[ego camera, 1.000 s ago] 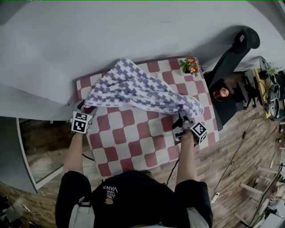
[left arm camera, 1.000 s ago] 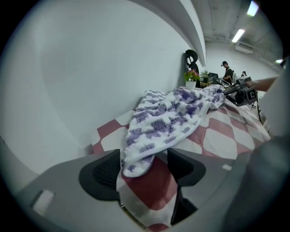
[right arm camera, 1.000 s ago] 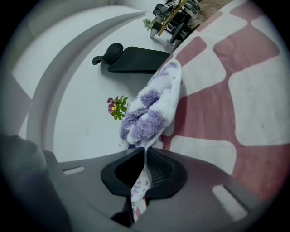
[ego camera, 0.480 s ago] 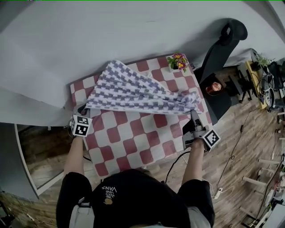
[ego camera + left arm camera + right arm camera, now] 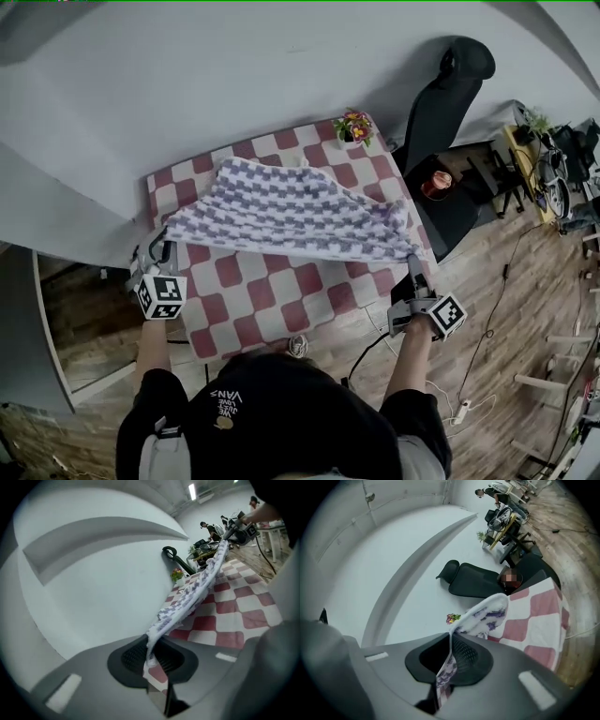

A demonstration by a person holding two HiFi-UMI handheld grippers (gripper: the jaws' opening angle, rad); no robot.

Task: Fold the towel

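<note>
Towel [image 5: 291, 211] corner pinched by right gripper [image 5: 450, 641]; head view seemingly hides pinch.

Black short-sleeved T-shirt [image 5: 291, 422] with small pale print; grey right gripper [image 5: 412, 258], black-and-white marker cube [image 5: 448, 314].

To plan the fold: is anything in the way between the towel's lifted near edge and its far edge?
Nothing visible lies on the towel or along its far edge. The only other thing on the table is a flower pot at the far right corner, apart from the towel; it should probably be clear.
</note>
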